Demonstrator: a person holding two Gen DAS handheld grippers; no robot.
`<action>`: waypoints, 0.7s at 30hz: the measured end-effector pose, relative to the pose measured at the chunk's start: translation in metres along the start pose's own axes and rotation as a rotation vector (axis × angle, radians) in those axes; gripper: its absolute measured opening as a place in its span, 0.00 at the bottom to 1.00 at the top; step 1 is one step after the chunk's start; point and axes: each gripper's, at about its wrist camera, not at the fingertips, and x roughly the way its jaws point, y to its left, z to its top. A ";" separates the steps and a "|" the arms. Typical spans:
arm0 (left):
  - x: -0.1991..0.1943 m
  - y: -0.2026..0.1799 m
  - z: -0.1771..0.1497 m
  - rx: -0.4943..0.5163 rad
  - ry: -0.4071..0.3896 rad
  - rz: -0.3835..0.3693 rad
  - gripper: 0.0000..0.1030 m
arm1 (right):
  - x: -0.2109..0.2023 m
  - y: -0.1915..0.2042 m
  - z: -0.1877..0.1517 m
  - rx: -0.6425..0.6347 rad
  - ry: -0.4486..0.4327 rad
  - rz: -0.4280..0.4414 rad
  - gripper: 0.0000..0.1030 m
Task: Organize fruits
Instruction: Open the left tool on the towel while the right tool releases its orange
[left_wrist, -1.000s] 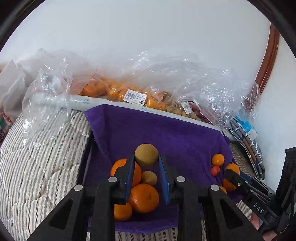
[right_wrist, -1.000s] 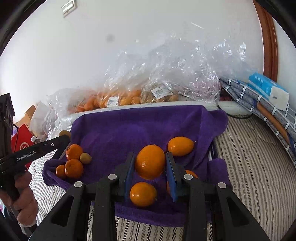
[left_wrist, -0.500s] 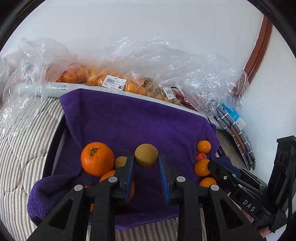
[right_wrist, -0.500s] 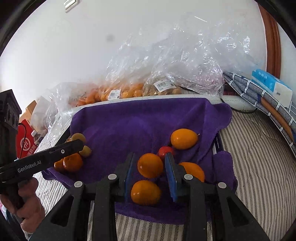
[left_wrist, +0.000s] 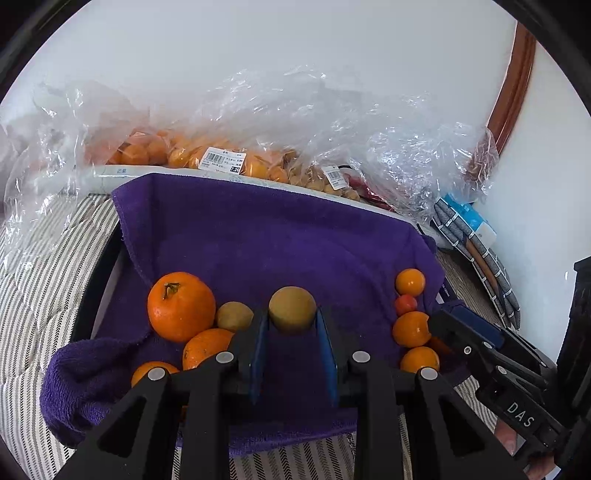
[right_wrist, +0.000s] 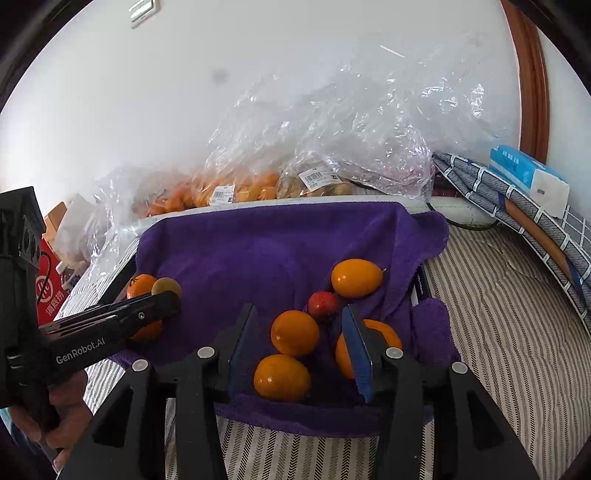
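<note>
The left tool (left_wrist: 291, 328) pinches a tan round fruit (left_wrist: 292, 309) between its blue pads (left_wrist: 258, 343), right at the tips, over the near part of the purple towel (left_wrist: 280, 243). Just to its left sits a cluster: a large stemmed orange (left_wrist: 181, 305), a second small tan fruit (left_wrist: 233, 316) touching it, and two more oranges (left_wrist: 207, 347) partly hidden behind the left finger. That cluster lies close to the towel's rolled near-left edge (left_wrist: 74, 376).

The right tool (right_wrist: 299, 332) stands wide open and holds nothing; a small orange (right_wrist: 294, 332) sits between its pads without touching either, another orange (right_wrist: 281, 376) lies nearer, and a third (right_wrist: 369, 349) rests outside the right pad (right_wrist: 356, 350), partly hidden by it. A little red fruit (right_wrist: 323, 305) and an oval orange fruit (right_wrist: 355, 278) lie just beyond, near the towel's right edge, where the cloth folds down over a dark tray rim (right_wrist: 421, 284).

The middle and far stretch of the towel is bare purple cloth between the two fruit groups. Its far edge runs beside a white ledge (right_wrist: 332, 201) piled with clear plastic bags of fruit (right_wrist: 240, 188) bearing price labels. Striped bedding (right_wrist: 498, 314) surrounds the towel on the near, left and right sides; a folded checked cloth (right_wrist: 517, 206) with a blue tissue pack (right_wrist: 528, 177) on it lies at the far right against the wall.
</note>
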 end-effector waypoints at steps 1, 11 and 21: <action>0.000 -0.001 0.000 0.004 -0.002 0.002 0.24 | -0.003 0.000 0.000 -0.001 -0.010 -0.006 0.49; -0.015 -0.005 0.000 0.011 -0.021 0.043 0.48 | -0.044 -0.005 -0.002 0.068 -0.008 -0.090 0.52; -0.083 -0.006 -0.022 0.039 -0.021 0.166 0.63 | -0.127 0.021 -0.013 0.041 -0.042 -0.195 0.68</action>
